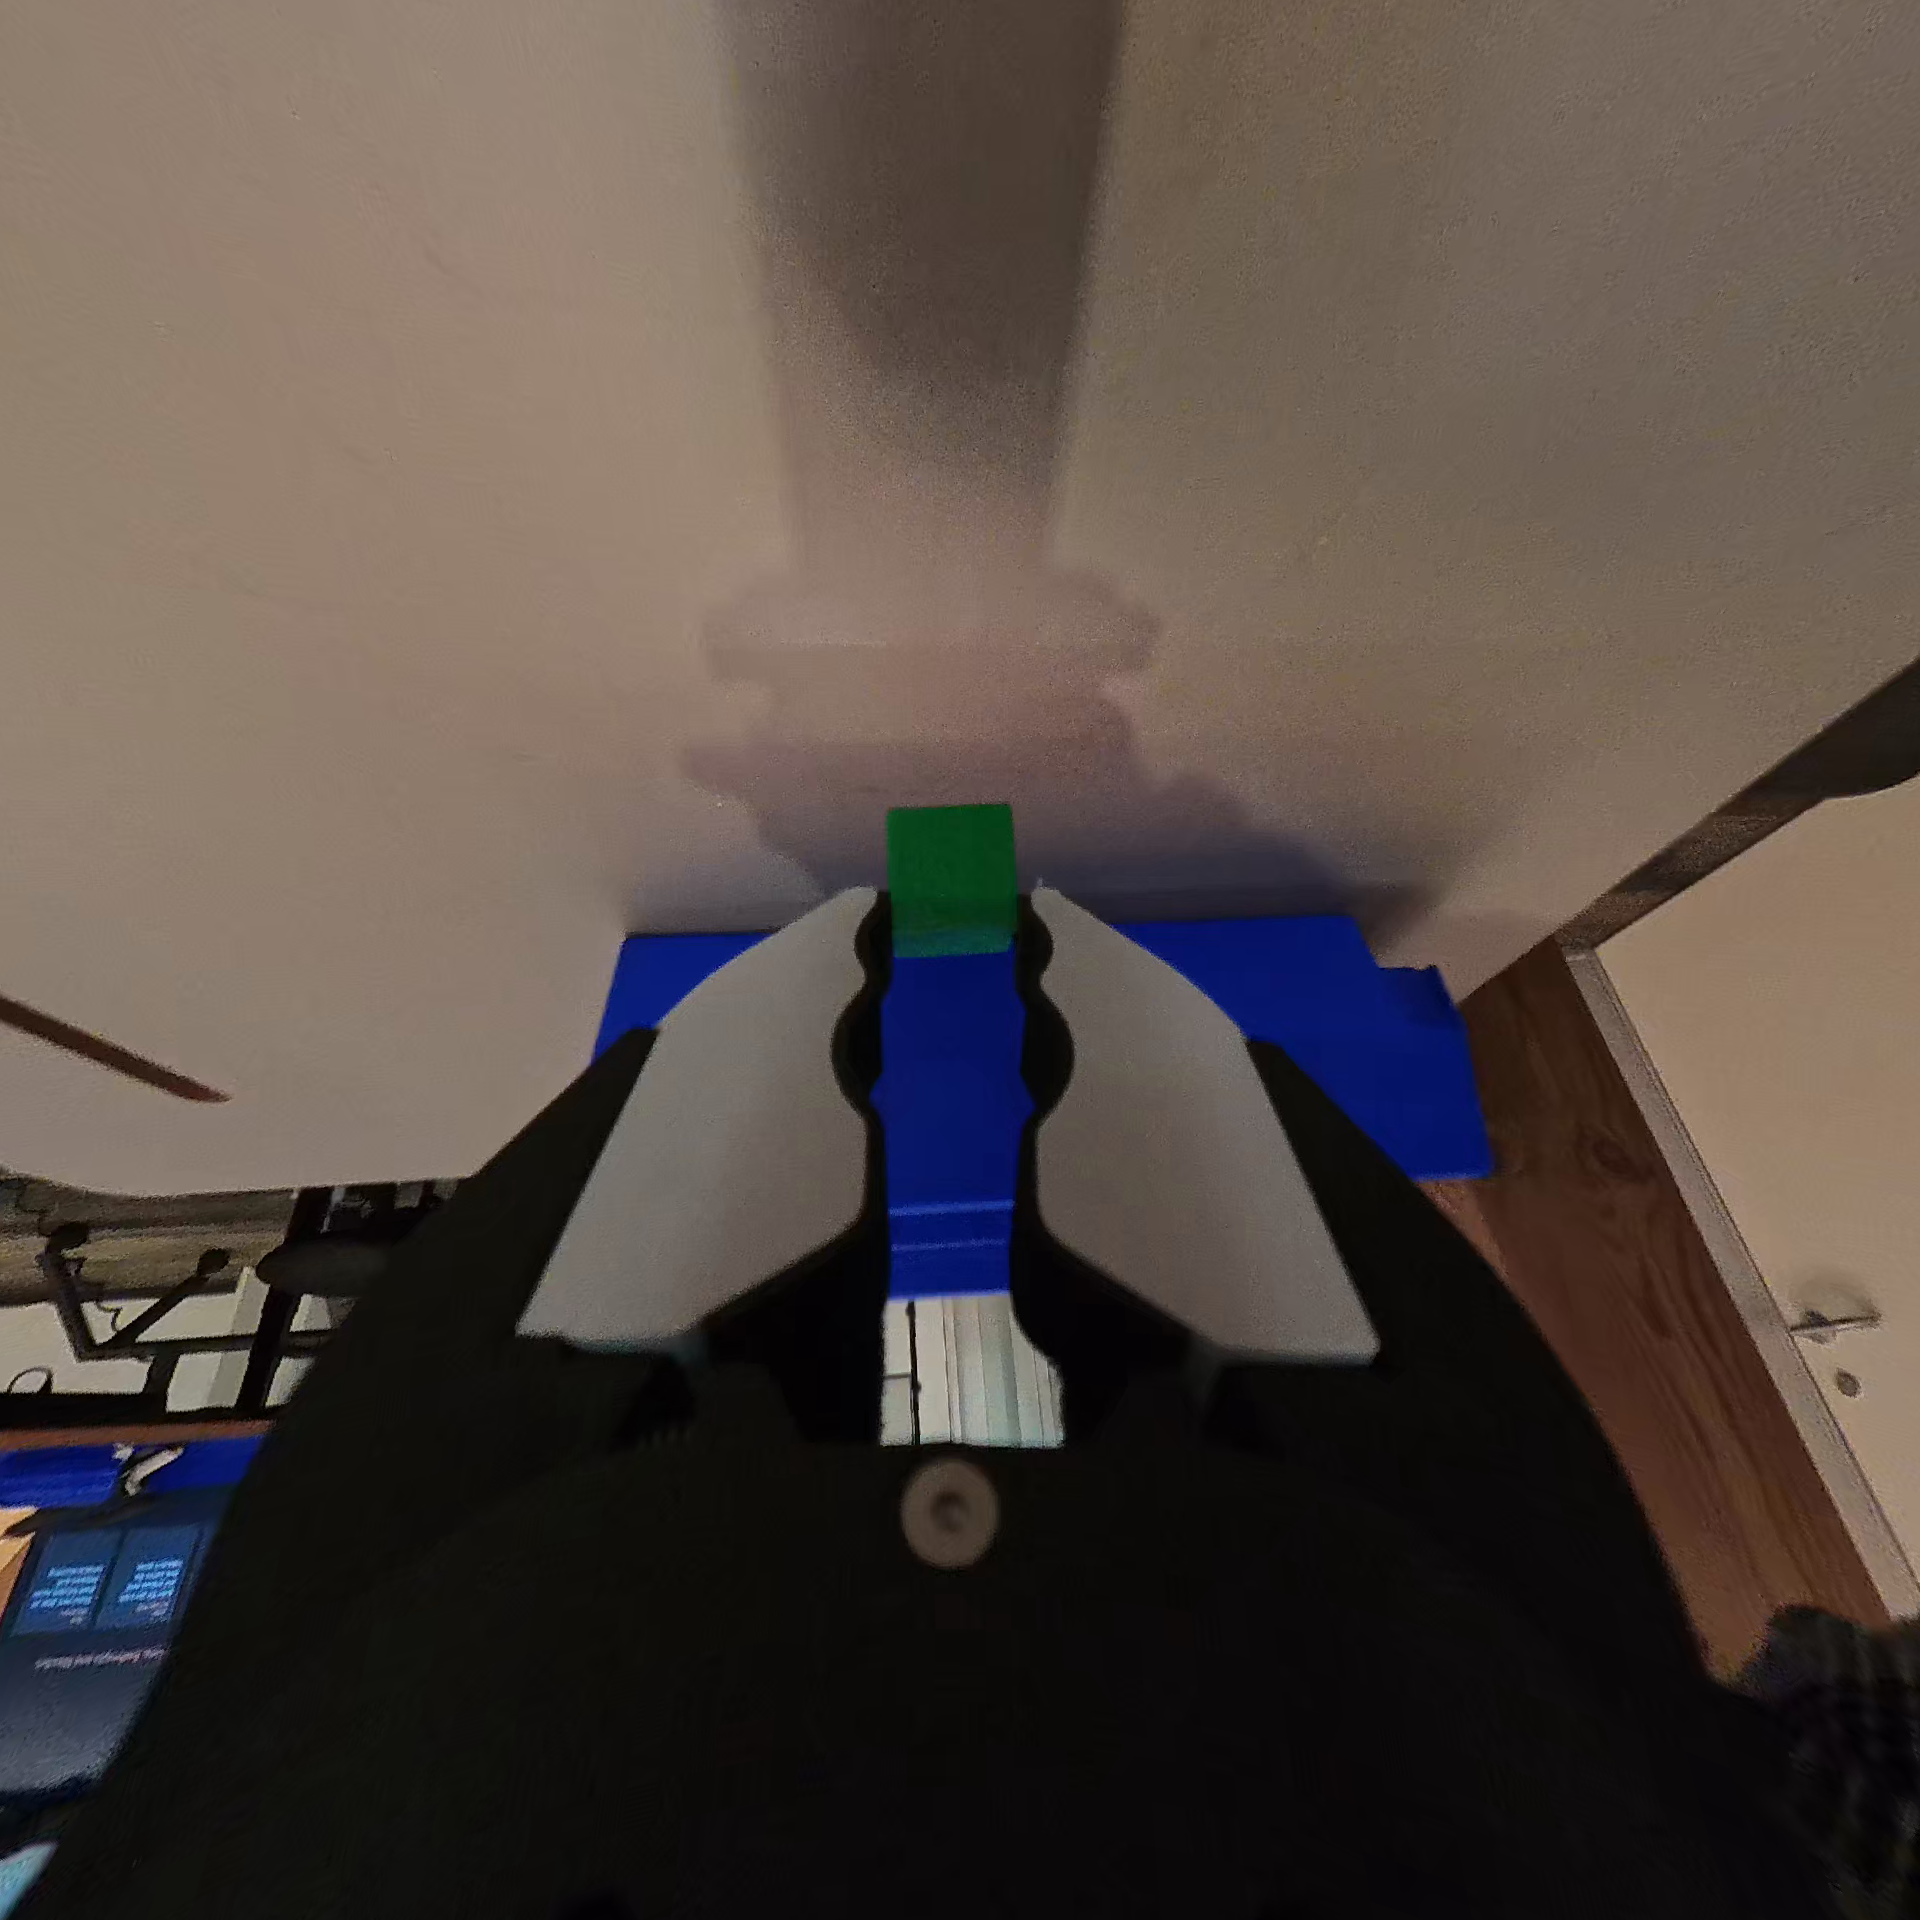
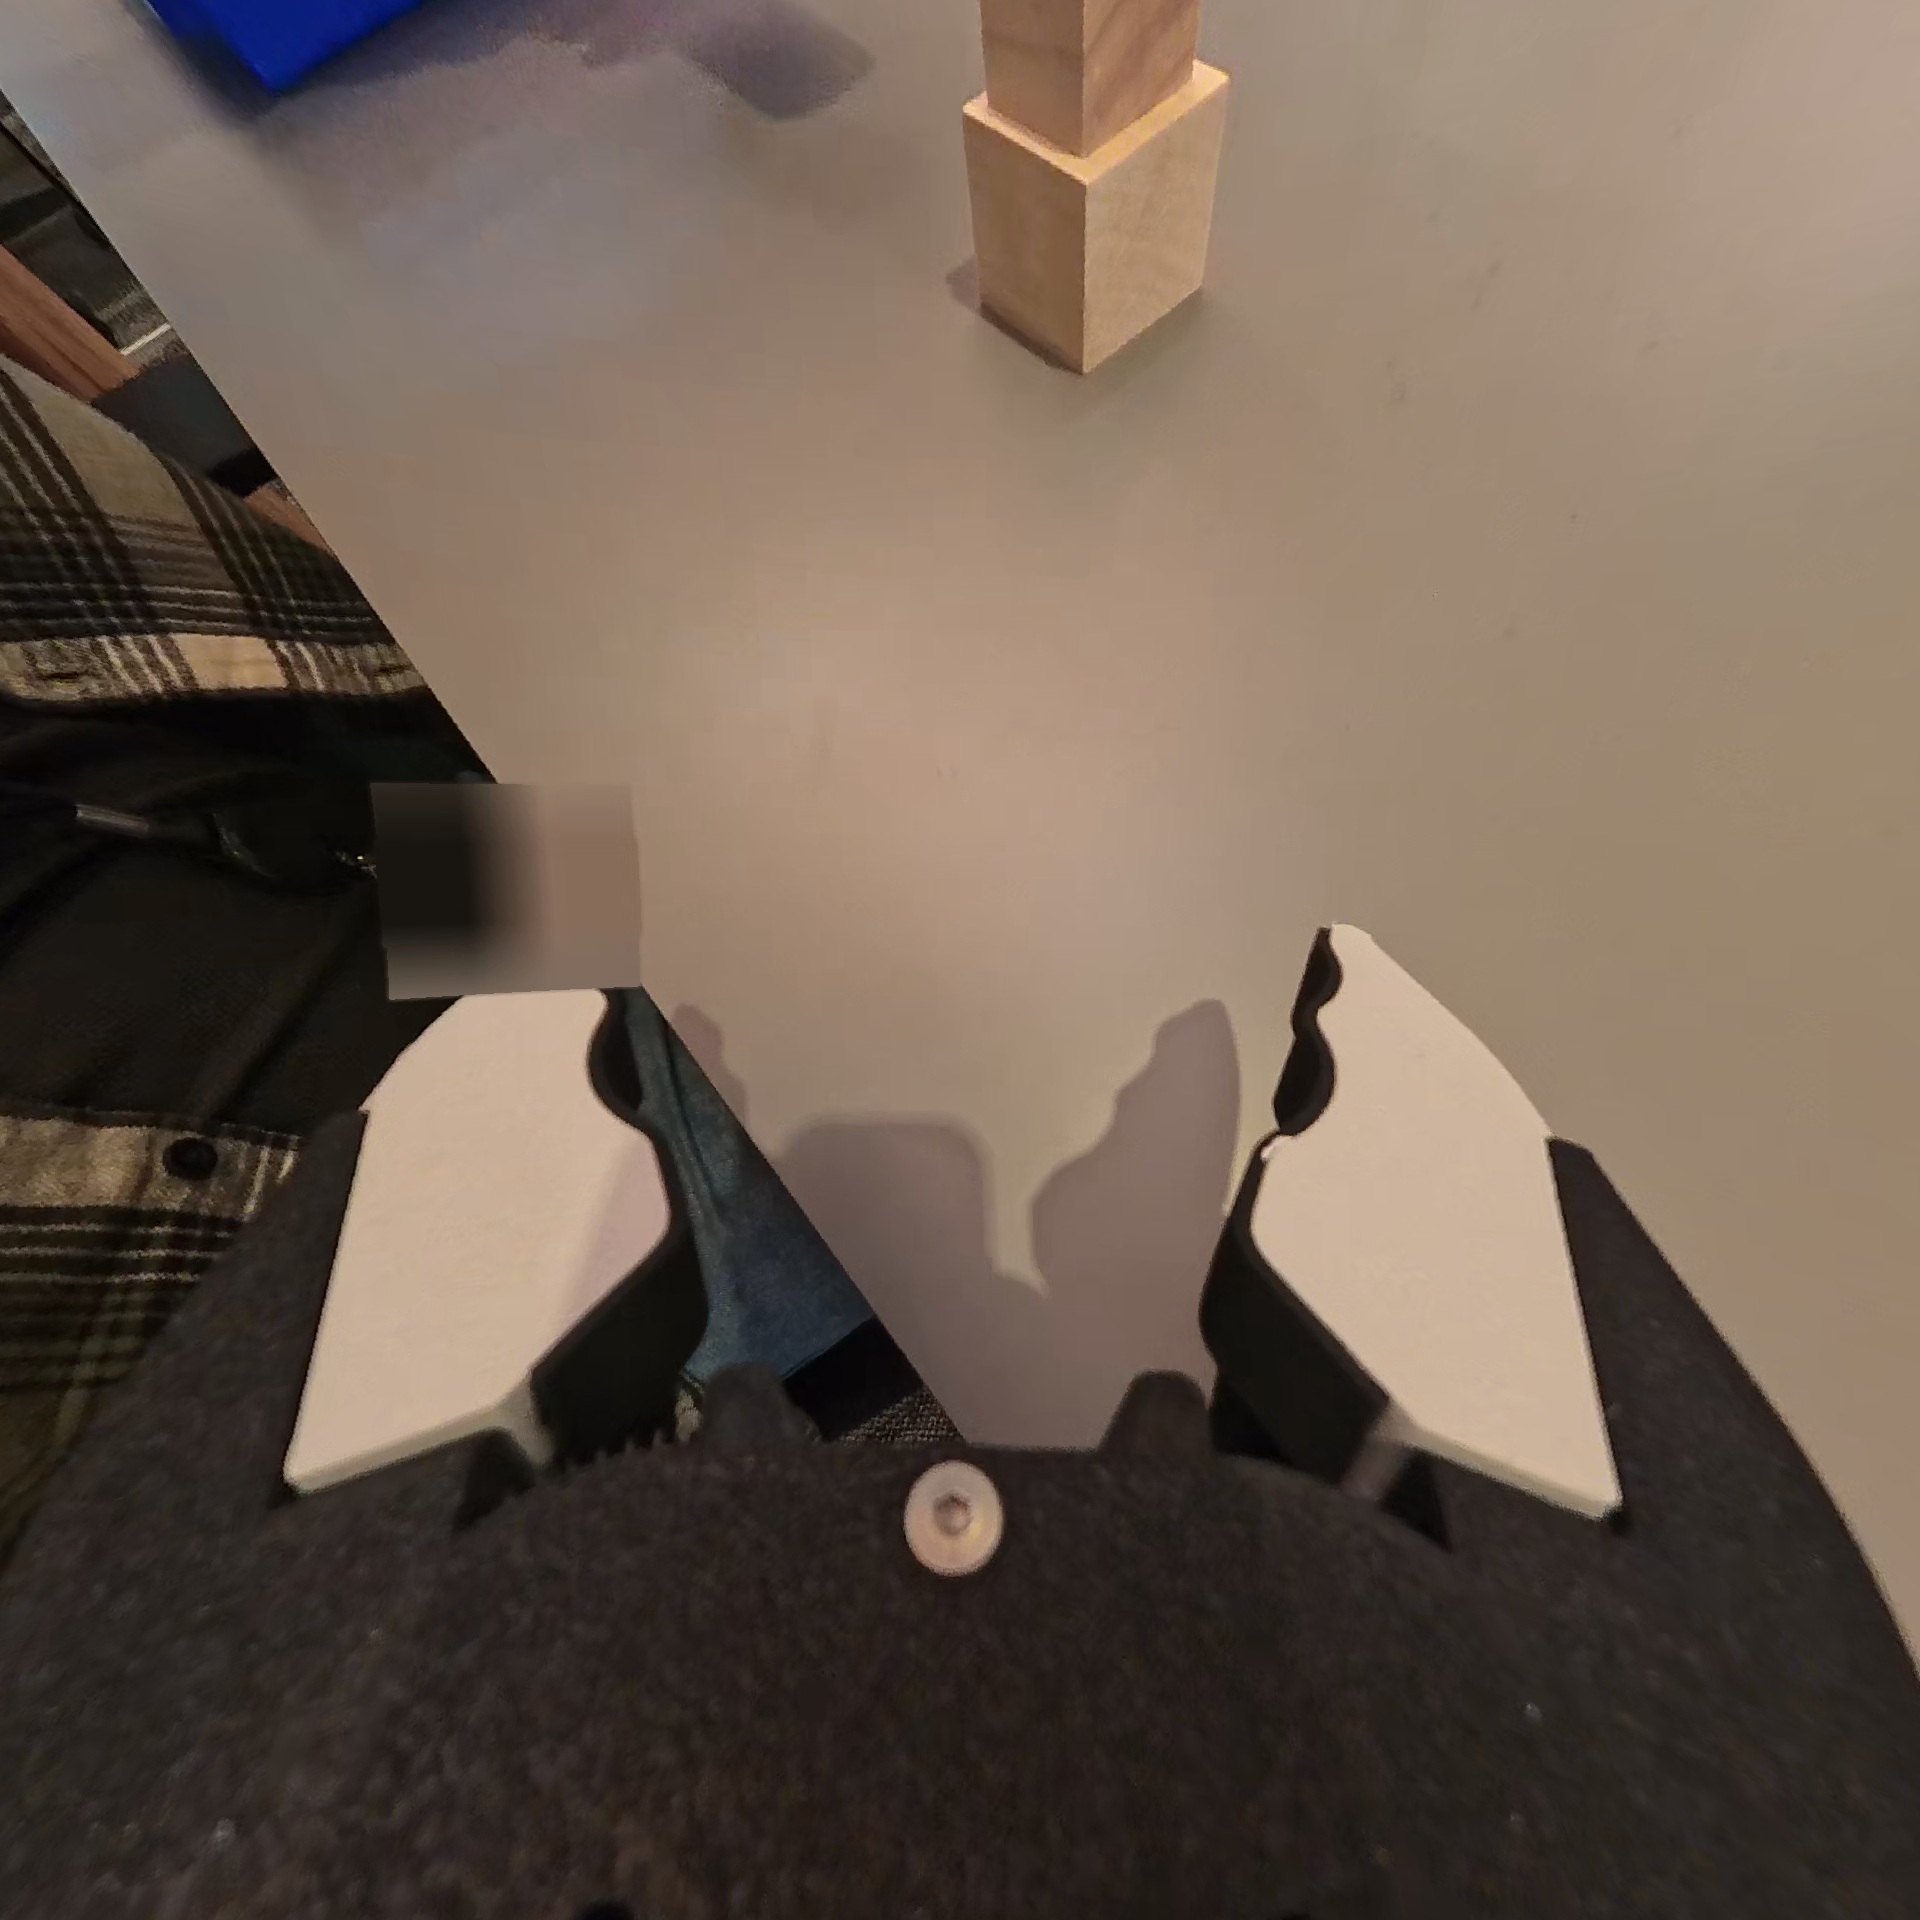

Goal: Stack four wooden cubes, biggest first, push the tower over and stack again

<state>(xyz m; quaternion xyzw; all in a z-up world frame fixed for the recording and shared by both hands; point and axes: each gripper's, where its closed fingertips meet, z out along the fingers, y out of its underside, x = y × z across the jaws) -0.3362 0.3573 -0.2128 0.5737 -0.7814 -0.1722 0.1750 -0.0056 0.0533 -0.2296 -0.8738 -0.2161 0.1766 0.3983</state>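
Here, left tool (image 1: 951, 914) pinching smooth green cube (image 1: 951, 871), pale wooden tower (image 2: 1091, 197).

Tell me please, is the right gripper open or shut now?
Open. The right gripper has its two fingers wide apart with bare grey table between them, holding nothing.

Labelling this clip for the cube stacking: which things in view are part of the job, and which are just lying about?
Part of the job:
- big wooden cube, on the table
- smaller wooden cube stacked on it
- right gripper, open

Lying about:
- green cube between left gripper fingertips
- blue block
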